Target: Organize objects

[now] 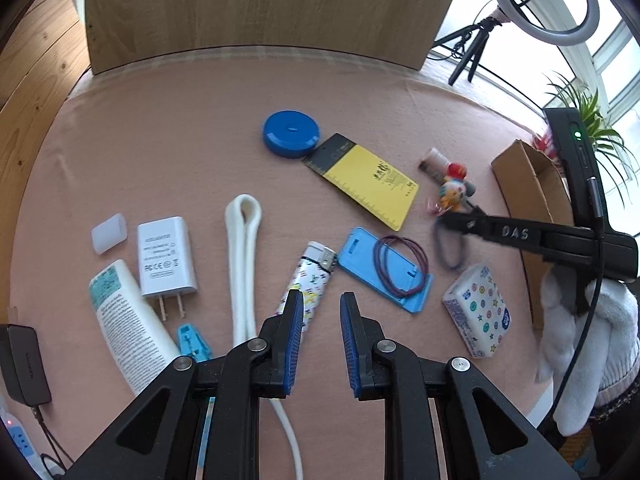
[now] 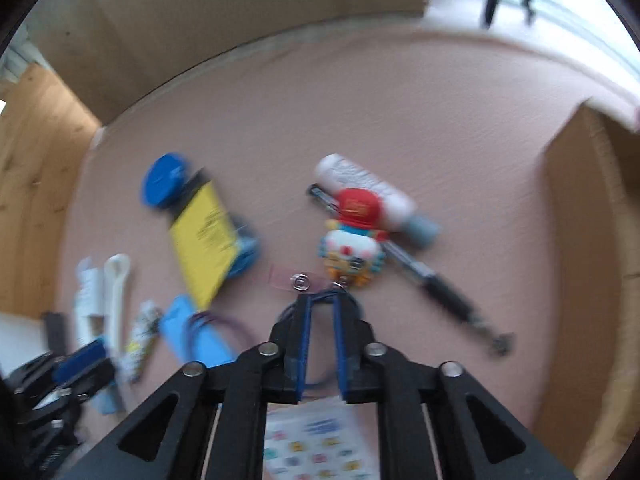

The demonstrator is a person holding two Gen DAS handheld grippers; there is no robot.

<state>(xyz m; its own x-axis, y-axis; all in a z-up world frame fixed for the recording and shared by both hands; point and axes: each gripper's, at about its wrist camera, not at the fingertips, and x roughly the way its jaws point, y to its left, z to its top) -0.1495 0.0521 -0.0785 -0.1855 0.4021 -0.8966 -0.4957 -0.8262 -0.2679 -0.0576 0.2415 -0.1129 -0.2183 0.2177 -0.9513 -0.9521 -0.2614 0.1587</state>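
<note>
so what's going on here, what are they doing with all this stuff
A person is sorting small items spread over a pink tabletop, holding a gripper in each hand. The right gripper is down at a blue cord loop attached to a cartoon figure keychain, jaws open around it, not yet closed. The left gripper hovers open above a patterned lighter, holding nothing. A cardboard box stands at the right.

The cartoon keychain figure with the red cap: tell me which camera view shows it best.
The right wrist view. The keychain figure sits just ahead of the right gripper, large enough to show its red cap and face, though blurred. In the left wrist view it is small, far off and partly hidden behind that gripper's arm.
</note>
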